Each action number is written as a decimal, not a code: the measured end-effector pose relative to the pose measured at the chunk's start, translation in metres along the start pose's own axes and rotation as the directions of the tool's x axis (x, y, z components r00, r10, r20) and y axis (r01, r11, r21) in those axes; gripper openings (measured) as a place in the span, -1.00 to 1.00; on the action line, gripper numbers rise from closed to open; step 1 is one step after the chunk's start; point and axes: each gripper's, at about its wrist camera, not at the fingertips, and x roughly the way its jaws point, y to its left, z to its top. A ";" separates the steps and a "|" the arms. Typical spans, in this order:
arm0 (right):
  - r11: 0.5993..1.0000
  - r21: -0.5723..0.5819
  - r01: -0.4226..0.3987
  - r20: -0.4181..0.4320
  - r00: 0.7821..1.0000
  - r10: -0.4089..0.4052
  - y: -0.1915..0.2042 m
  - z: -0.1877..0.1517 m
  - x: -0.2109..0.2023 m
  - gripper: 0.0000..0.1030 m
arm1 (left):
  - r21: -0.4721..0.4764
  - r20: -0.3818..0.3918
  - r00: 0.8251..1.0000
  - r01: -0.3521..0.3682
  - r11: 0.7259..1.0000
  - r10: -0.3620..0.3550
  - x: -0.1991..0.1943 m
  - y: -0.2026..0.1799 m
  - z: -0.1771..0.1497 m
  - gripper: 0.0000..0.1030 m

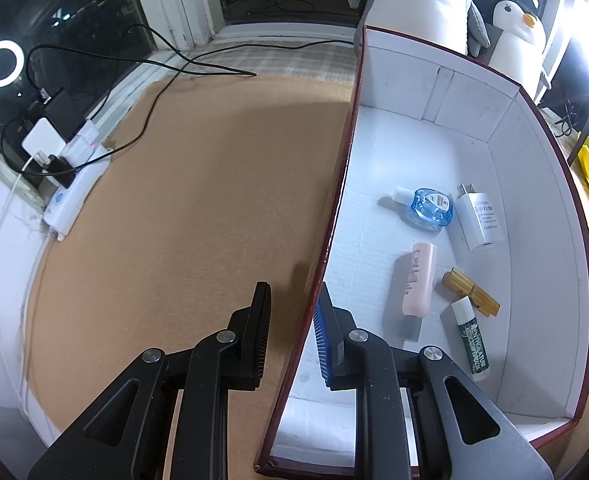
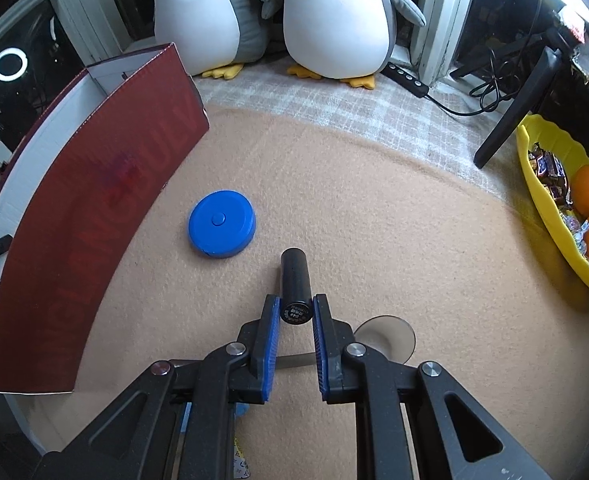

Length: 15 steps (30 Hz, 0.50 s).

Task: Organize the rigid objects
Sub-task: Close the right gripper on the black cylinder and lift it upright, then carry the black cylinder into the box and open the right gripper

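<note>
I'm looking down on a tan felt-covered surface point(image 2: 374, 208) with a pale plaid cloth point(image 2: 334, 100) along its far edge, under dark windows where a ring light point(image 1: 1, 63) is reflected. Two plush penguins point(image 2: 334, 20) sit at the back. A white power strip point(image 1: 74, 188) with chargers and black cables lies at the left edge, and a yellow tray point(image 2: 546, 216) of oranges and wrapped sweets at the right, beside a black stand leg point(image 2: 514, 112).

The red box point(image 1: 474, 120) with a white inside stands on the left part of the surface. In it lie a blue bottle point(image 1: 430, 206), a white charger point(image 1: 478, 216), a pink tube point(image 1: 416, 280), a wooden clip point(image 1: 470, 292) and a lip balm stick point(image 1: 470, 344), near one another towards its right wall.

My left claw point(image 1: 292, 328) straddles the box's near-left wall, one finger outside and one inside, clenched on that wall.

My right claw point(image 2: 296, 312) is clenched on the end of a black lipstick tube point(image 2: 294, 280), which lies on the felt pointing away from me. A blue round lid point(image 2: 221, 223) rests just beyond it to the left, between tube and box. A clear disc point(image 2: 390, 336) lies just right of the claw.
</note>
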 end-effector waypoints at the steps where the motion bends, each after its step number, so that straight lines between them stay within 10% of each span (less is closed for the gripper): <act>1: 1.000 0.002 0.000 0.001 1.000 0.000 0.000 -0.001 0.000 -0.72 | 0.000 0.001 1.000 0.000 1.000 0.000 0.000 0.000 0.000 -0.59; 15: 1.000 0.000 -0.019 0.108 0.994 0.018 0.007 0.005 -0.046 -0.72 | -0.003 0.000 1.000 0.002 1.000 -0.002 0.000 0.001 0.000 -0.59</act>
